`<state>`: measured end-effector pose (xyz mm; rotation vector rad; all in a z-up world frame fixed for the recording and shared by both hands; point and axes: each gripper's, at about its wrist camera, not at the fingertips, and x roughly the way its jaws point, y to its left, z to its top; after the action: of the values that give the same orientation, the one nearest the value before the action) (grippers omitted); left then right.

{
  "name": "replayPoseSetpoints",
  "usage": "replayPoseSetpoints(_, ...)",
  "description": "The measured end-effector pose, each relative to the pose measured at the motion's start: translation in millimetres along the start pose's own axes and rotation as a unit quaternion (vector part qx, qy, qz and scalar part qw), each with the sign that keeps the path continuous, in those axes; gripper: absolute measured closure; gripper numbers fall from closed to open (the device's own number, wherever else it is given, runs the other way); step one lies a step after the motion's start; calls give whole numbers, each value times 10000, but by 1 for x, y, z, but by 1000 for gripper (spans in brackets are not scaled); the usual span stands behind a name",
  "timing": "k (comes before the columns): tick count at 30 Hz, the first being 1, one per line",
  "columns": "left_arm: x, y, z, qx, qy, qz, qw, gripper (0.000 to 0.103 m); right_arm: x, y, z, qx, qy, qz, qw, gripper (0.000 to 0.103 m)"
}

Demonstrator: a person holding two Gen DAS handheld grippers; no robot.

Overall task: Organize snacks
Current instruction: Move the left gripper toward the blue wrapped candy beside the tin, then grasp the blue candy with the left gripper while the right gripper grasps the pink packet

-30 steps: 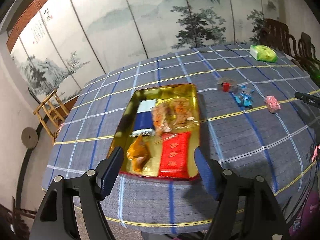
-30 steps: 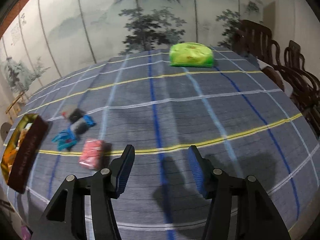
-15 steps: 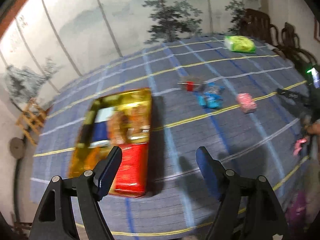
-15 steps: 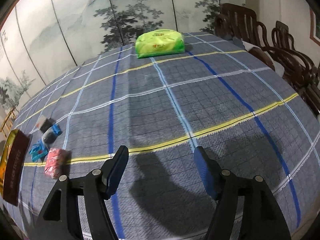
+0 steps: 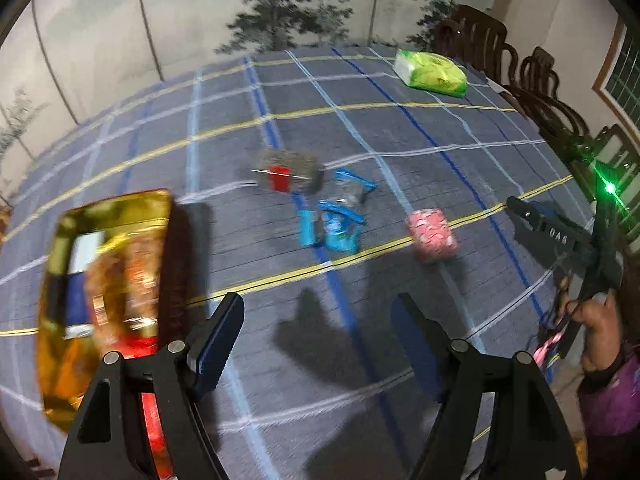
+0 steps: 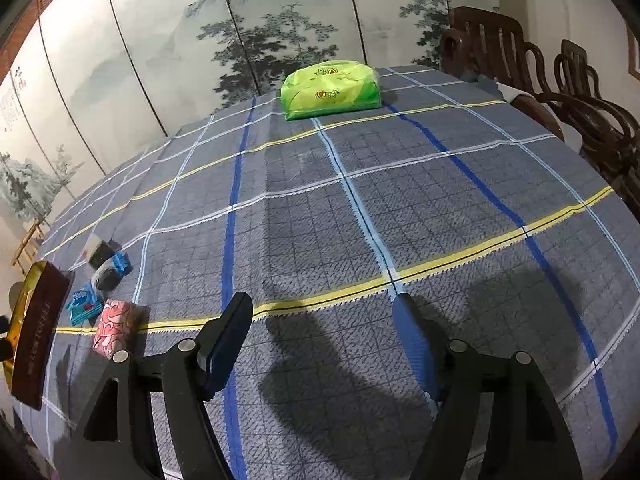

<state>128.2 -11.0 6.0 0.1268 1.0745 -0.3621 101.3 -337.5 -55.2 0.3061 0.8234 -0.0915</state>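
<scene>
The left wrist view has swung off the gold metal tray (image 5: 60,236), which a second ago sat centred between the jaws and now lies blurred at the left edge of the frame, already holding a red packet, a dark blue packet and some orange-wrapped sweets. In the centre of that view sit the loose snacks on the blue-grey checked tablecloth (image 5: 400,140): a clear-wrapped dark snack with a red label (image 5: 286,175), a cluster of blue-wrapped candies (image 5: 338,224) just below it, and a pink patterned packet (image 5: 431,235) to the right, apart from the cluster. The left gripper (image 5: 320,340) is empty, its jaws standing apart over bare cloth in the lower part of the frame, short of the snacks.

The right gripper (image 6: 324,340) is also empty; its jaws are opening, wider than a second ago, with nothing between them. In its view the pink packet lies at lower left, just beside the left finger, and a green plastic tissue pack (image 6: 330,90) rests at the far edge of the table, upper centre.

This suggests a delivery to the tray is finished and the next pickup is starting, probably from the blue candies or the pink packet. Three loose groups remain outside the tray.
</scene>
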Motion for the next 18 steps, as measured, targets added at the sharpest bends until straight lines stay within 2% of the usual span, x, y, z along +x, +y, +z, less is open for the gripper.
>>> replayPoseSetpoints(2, 14, 1, 8, -110, 77, -51, 9999, 30, 0, 2, -1, -40, -5, 57, 10000, 30)
replayPoseSetpoints(7, 44, 5, 27, -164, 212, -139, 9995, 44, -1, 9, -4, -229, -25, 125, 9997, 30)
replayPoseSetpoints(18, 84, 1, 40, 284, 423, -276, 9983, 45, -3, 10, -5, -287, -37, 260, 9992, 29)
